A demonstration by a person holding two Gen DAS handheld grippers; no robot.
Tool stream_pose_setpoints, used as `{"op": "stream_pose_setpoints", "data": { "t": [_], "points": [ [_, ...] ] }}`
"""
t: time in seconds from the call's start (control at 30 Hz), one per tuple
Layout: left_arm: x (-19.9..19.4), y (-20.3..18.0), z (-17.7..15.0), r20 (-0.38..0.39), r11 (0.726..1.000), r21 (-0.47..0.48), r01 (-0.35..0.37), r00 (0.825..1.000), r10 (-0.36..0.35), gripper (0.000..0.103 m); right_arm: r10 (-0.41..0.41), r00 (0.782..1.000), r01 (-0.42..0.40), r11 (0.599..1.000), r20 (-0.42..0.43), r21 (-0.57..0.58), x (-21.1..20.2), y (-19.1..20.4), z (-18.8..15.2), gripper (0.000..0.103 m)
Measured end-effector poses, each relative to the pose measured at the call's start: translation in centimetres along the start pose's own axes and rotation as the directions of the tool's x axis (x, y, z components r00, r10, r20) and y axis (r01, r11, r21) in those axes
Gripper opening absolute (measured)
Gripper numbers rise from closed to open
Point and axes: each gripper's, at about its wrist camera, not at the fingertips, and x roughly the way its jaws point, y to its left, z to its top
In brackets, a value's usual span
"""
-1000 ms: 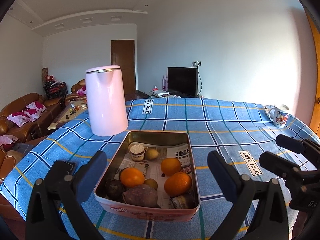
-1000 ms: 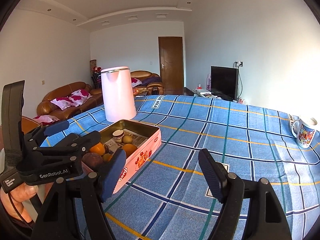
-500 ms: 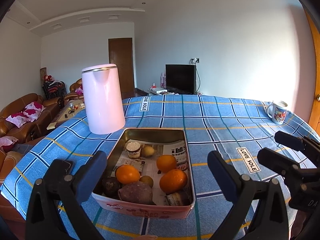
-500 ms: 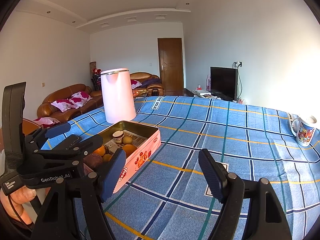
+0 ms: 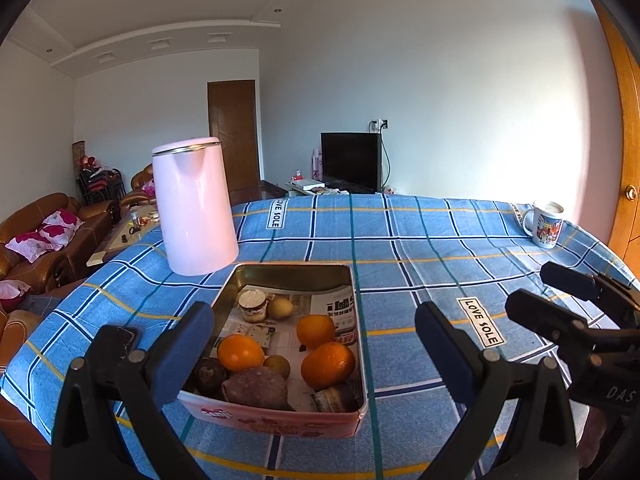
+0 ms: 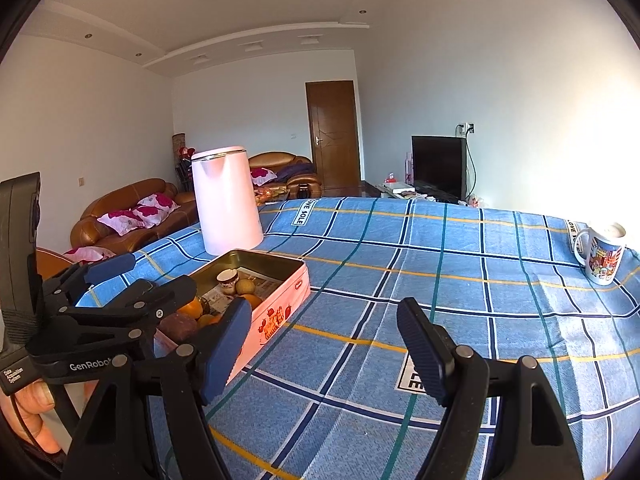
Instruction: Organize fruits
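Orange fruits [image 5: 327, 364] in pink tin [image 5: 280, 420]

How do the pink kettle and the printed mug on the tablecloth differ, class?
The pink kettle is tall and plain pale pink; the printed mug is short and white with a colourful picture. The kettle stands at the left, just behind the tin; the mug stands alone at the far right edge. The kettle's top is closed by a lid; the mug's is open, and its handle shows. Both stand upright on the blue checked tablecloth.
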Motion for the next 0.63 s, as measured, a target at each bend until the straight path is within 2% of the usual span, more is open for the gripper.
{"op": "stream_pose_setpoints", "data": {
  "t": [0.43, 0.63],
  "points": [
    [0.2, -0.6, -0.2, -0.01, 1.0, 0.021, 0.004, 1.0, -0.003, 0.103, -0.011, 1.0, 0.011, 1.0, -0.009, 0.013, 0.3, -0.9, -0.3, 0.076],
    [0.2, -0.5, -0.3, -0.002, 0.999, 0.031, -0.012, 1.0, 0.012, 0.103, -0.059, 0.998, 0.06, 0.998, -0.028, 0.034, 0.2, -3.0, -0.8, 0.076]
  ]
}}
